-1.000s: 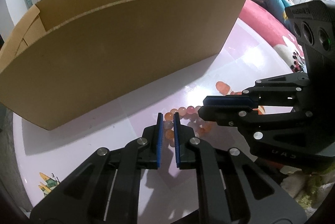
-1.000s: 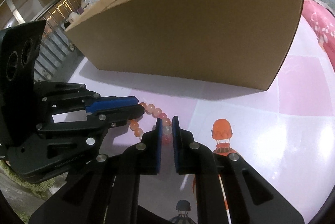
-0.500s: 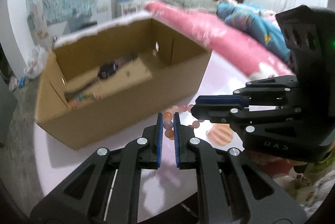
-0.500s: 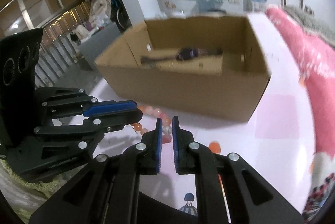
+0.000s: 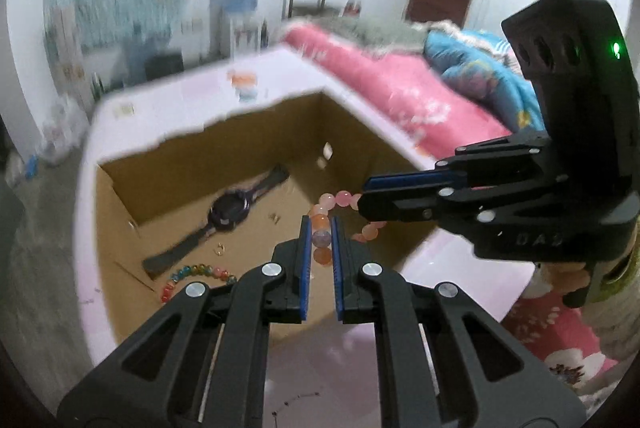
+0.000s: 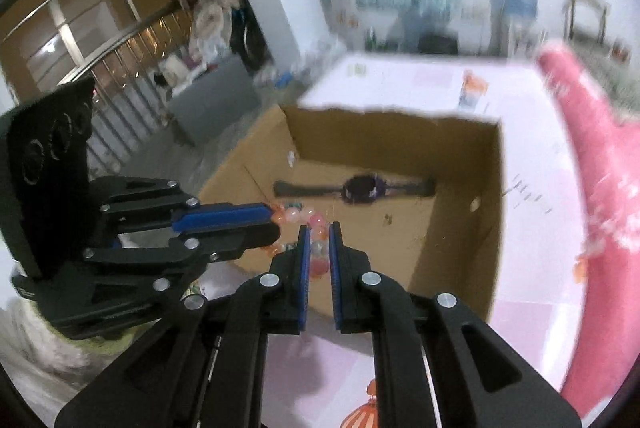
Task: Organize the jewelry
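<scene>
A pink and orange bead bracelet [image 5: 331, 212] hangs between my two grippers above the near edge of an open cardboard box [image 5: 256, 120]. My left gripper [image 5: 320, 228] is shut on its beads. My right gripper [image 6: 318, 234] is shut on the same bracelet [image 6: 316, 224]. Each gripper shows in the other's view, the right one [image 5: 362, 198] and the left one [image 6: 272, 224]. On the box floor lie a dark wristwatch [image 5: 228, 210] [image 6: 360, 190] and a multicoloured bead bracelet [image 5: 196, 274].
The box stands on a pale pink table [image 5: 168, 88] [image 6: 532, 240]. Small earrings [image 5: 221, 249] lie on the box floor. A pink bed cover [image 5: 384, 84] runs along the right. A printed cartoon figure [image 6: 362, 414] is on the table near me.
Both grippers have lifted the pink bracelet off the table, from low in front of the box to above its near wall. The inside of the box has come into view.
</scene>
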{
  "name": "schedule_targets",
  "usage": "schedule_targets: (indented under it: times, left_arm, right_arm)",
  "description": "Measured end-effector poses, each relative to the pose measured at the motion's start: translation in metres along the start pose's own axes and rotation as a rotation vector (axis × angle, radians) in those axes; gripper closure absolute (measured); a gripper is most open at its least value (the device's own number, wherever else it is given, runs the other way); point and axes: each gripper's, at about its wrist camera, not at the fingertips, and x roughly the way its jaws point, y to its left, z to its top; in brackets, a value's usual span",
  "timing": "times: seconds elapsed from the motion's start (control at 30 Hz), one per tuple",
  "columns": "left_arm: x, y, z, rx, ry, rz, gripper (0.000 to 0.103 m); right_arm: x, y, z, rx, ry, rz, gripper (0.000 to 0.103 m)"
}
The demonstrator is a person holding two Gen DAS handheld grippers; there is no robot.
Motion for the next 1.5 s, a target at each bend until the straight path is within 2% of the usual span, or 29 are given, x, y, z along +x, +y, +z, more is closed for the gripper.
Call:
schedule_targets:
  times: [0.03,0.17,0.3,0.37,0.43,0.5,0.53,0.57,0.63,0.7,0.73,0.8,0.87,0.9,0.97,1.03,1.1,1.13,1.2,1.3,1.5]
  left_arm:
    - [0.012,0.010,0.003,-0.025,0.034,-0.008,0.094]
    - [0.047,0.030,0.007,-0.059,0.136,-0.023,0.094]
    - [0.073,0.043,0.006,-0.094,0.237,0.003,0.089]
    - [0.071,0.047,0.002,-0.102,0.236,0.006,0.067]
    - [0.063,0.048,0.000,-0.105,0.206,0.011,0.061]
    - [0.049,0.050,-0.001,-0.115,0.172,0.008,0.059]
    - [0.043,0.051,0.000,-0.121,0.155,0.007,0.053]
    - [0.029,0.053,-0.001,-0.133,0.121,0.009,0.050]
    - [0.009,0.059,0.001,-0.157,0.072,0.021,0.036]
    - [-0.020,0.065,-0.004,-0.187,-0.001,0.030,0.026]
    - [-0.036,0.068,-0.008,-0.204,-0.046,0.042,0.018]
    - [-0.059,0.077,-0.020,-0.242,-0.118,0.100,0.014]
    - [-0.071,0.092,-0.035,-0.324,-0.163,0.157,0.009]
    - [-0.071,0.099,-0.041,-0.359,-0.164,0.157,0.008]
    - [-0.057,0.114,-0.054,-0.467,-0.107,0.129,0.009]
    - [-0.031,0.126,-0.067,-0.568,-0.012,0.058,0.009]
    - [-0.010,0.129,-0.075,-0.620,0.031,-0.033,0.009]
    - [-0.005,0.127,-0.077,-0.620,0.036,-0.051,0.008]
    - [-0.003,0.117,-0.076,-0.593,0.020,-0.004,0.008]
    - [-0.006,0.112,-0.076,-0.593,0.003,0.020,0.008]
    - [-0.016,0.105,-0.084,-0.581,0.011,0.053,0.008]
  right_arm:
    - [0.012,-0.005,0.005,0.010,0.040,0.013,0.093]
    - [0.052,-0.018,0.018,0.016,0.162,-0.025,0.093]
    - [0.080,-0.023,0.023,-0.002,0.253,-0.088,0.092]
    - [0.081,-0.027,0.022,-0.009,0.253,-0.116,0.092]
    - [0.070,-0.028,0.019,-0.004,0.224,-0.122,0.091]
    - [0.054,-0.027,0.018,-0.007,0.180,-0.133,0.087]
    - [0.041,-0.027,0.017,-0.011,0.147,-0.144,0.085]
    - [0.033,-0.028,0.017,-0.011,0.119,-0.153,0.081]
    - [0.002,-0.031,0.013,-0.006,0.024,-0.176,0.069]
    - [-0.028,-0.036,0.004,0.024,-0.069,-0.211,0.050]
    - [-0.042,-0.041,-0.002,0.044,-0.109,-0.226,0.046]
    - [-0.057,-0.051,-0.014,0.096,-0.152,-0.243,0.037]
    - [-0.061,-0.066,-0.027,0.160,-0.155,-0.232,0.031]
    - [-0.055,-0.078,-0.035,0.208,-0.135,-0.206,0.030]
    - [-0.040,-0.093,-0.045,0.288,-0.080,-0.158,0.030]
    - [-0.018,-0.105,-0.054,0.349,-0.011,-0.082,0.030]
    - [-0.001,-0.106,-0.058,0.366,0.041,-0.022,0.030]
    - [0.005,-0.103,-0.059,0.369,0.061,0.007,0.030]
    - [0.007,-0.090,-0.058,0.340,0.070,-0.048,0.030]
    - [0.008,-0.078,-0.055,0.314,0.077,-0.108,0.029]
    - [0.002,-0.066,-0.062,0.308,0.089,-0.134,0.030]
